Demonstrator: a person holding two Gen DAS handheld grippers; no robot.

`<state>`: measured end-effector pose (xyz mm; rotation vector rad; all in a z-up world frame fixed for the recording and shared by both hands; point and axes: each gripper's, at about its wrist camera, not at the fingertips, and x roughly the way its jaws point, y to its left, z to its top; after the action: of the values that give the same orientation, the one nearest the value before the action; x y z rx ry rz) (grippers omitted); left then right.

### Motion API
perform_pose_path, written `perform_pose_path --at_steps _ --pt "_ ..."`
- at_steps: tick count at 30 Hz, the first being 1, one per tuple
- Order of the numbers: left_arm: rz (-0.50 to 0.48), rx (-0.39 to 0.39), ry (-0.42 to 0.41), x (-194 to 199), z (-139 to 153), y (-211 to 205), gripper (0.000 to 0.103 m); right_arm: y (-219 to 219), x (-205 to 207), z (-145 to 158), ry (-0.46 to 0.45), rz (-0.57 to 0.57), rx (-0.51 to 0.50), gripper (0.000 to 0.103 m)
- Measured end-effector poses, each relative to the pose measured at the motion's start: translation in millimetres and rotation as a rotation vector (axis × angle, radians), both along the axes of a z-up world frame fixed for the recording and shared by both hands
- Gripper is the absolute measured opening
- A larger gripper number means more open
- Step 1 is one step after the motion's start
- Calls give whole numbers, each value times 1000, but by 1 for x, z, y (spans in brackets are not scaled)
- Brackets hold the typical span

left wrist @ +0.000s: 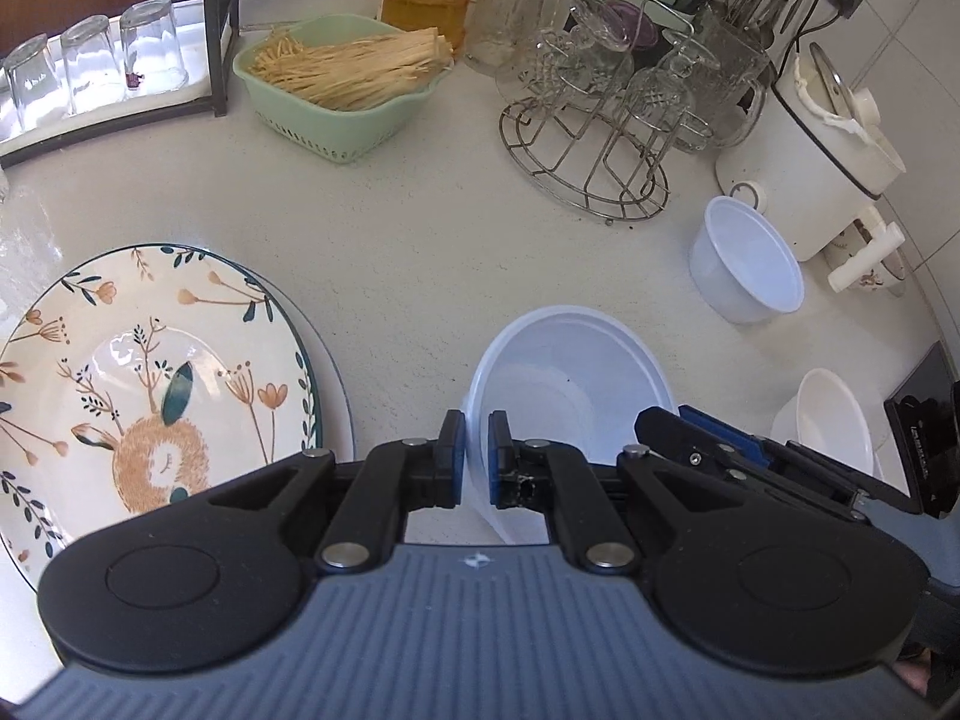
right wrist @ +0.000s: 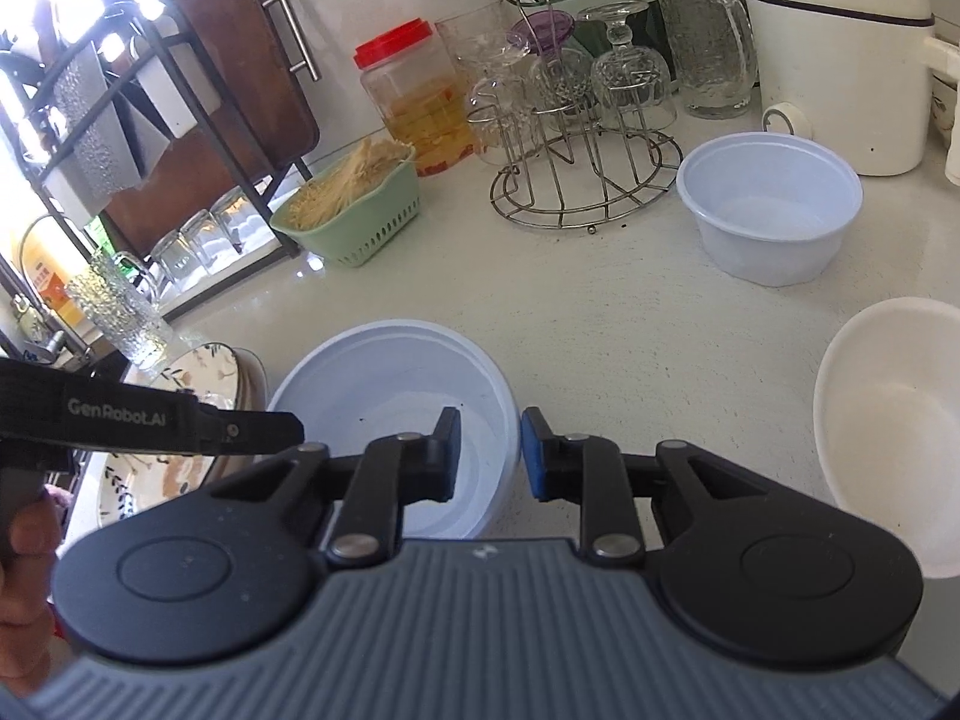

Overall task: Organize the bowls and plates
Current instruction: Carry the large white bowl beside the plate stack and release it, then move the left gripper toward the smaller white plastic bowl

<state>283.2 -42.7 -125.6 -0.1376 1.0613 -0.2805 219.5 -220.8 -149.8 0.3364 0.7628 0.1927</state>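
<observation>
A large translucent white plastic bowl (left wrist: 570, 384) is tipped up off the counter. My left gripper (left wrist: 477, 429) is shut on its near left rim. My right gripper (right wrist: 489, 426) straddles the same bowl's (right wrist: 384, 384) right rim, one pad inside and one outside, shut on it. A stack of floral plates (left wrist: 150, 384) lies to the left of the bowl. A smaller white plastic bowl (right wrist: 768, 210) stands farther back on the right. A white bowl (right wrist: 894, 438) sits near the right edge.
Behind stand a green basket of dry noodles (left wrist: 342, 90), a wire rack of upturned glasses (left wrist: 594, 138), a red-lidded jar (right wrist: 414, 102), a glass jug (right wrist: 708, 42) and a white cooker (left wrist: 822, 150). A black shelf with tumblers (left wrist: 96, 72) is at back left. A hand (right wrist: 24, 540) shows at left.
</observation>
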Motion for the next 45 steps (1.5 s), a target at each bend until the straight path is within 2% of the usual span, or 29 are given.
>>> perform_pose_path --at_steps 5,11,14,23,29,33,39,45 --pt "14 37 1 -1 8 4 9 1 0 4 -4 17 -28 26" --pt "11 59 -46 -12 30 6 16 -1 -11 26 -37 25 -36 26" --pt "13 86 -81 -20 44 5 24 -2 -17 37 -63 19 -40 26" --pt "-1 88 -168 -43 80 4 24 -1 -39 73 -140 9 -90 26" --pt "-40 75 -209 -57 97 -5 26 -5 -55 86 -172 -19 -94 26" --pt "-77 66 -233 -64 103 -14 40 -9 -66 92 -190 -38 -100 26" --pt "-129 14 -215 -70 100 -25 49 -19 -80 93 -204 -82 -114 26" --pt "-191 8 -202 -74 95 -39 58 -33 -91 90 -195 -132 -129 26"
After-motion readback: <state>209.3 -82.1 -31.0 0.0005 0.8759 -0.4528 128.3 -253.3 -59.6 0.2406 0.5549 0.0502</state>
